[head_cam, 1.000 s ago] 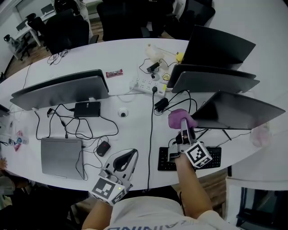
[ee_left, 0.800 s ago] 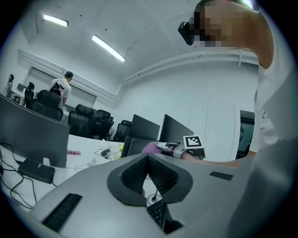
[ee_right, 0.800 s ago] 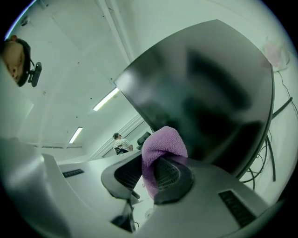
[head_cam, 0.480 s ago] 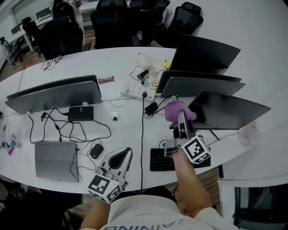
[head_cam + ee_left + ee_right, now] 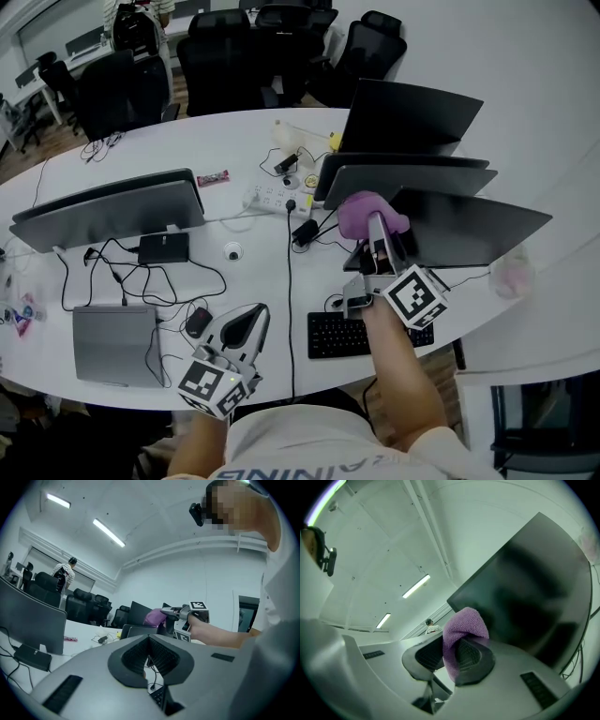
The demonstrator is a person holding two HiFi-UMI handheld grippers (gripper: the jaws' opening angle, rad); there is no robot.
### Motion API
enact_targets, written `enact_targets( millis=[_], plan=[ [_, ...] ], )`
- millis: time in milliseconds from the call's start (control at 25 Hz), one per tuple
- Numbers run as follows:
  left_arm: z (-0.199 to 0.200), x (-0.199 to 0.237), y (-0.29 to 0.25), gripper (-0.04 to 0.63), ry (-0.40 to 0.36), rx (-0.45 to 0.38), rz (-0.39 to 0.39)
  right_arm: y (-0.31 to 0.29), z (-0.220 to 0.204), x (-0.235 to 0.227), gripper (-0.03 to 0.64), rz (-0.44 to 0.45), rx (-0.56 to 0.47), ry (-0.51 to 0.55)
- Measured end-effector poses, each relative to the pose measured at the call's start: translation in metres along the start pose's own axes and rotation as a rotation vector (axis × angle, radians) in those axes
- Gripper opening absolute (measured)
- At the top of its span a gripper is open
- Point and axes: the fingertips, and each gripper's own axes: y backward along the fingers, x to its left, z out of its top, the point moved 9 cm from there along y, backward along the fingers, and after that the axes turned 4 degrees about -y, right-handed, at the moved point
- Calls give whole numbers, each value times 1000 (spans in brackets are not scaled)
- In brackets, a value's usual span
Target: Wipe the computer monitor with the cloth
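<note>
Over white oval office table (image 5: 234, 131), at 3 o'clock: fuzzy purple cloth (image 5: 364, 212) pinched in right gripper (image 5: 378, 234), seemingly touching dark flat monitor (image 5: 473, 230). At 6 o'clock: left gripper (image 5: 248, 323), pressed together, empty.

1. The left gripper (image 5: 251, 315) and the right gripper (image 5: 377, 230) are both grey and smooth, with round sides.
2. The pads (image 5: 164, 656) inside are black, with lots of small ridges.
3. Thin dark slots (image 5: 65, 693) sit in the grey shell.
4. Each gripper has 1 cube: the left cube (image 5: 214, 386) and the right cube (image 5: 413, 295) are white with black square marks.
5. The person wears a pale shirt (image 5: 300, 452) with grey letters.
</note>
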Motion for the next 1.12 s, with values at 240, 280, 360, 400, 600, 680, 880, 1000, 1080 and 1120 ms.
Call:
enact_targets(
  millis=[240,280,360,400,600,680,880,1000,1080,1120],
  plan=[
    [10,2,3,5,-18,-12,18,-6,20,19,63,38,-34,-23],
    [11,2,4,5,-18,-14,20,-7,23,22,63,50,-43,-22],
    [12,2,6,5,-19,-20,26,-8,30,27,63,73,-64,-25],
    [12,2,7,5,-21,-23,27,-8,32,30,63,82,-73,-27],
    [12,1,10,5,-26,-34,30,-9,44,44,63,127,-77,26],
    [10,0,11,5,-28,-33,23,-8,54,53,63,157,-78,95],
    [5,-4,10,5,-27,-25,-10,-9,99,72,63,157,-96,287],
    [0,1,6,5,-43,-15,-35,-17,116,68,63,105,-64,350],
    [1,4,0,4,-50,-14,-53,-20,122,63,63,83,-53,409],
    [3,4,-2,5,-52,-16,-58,-21,125,59,63,72,-49,442]
  ],
)
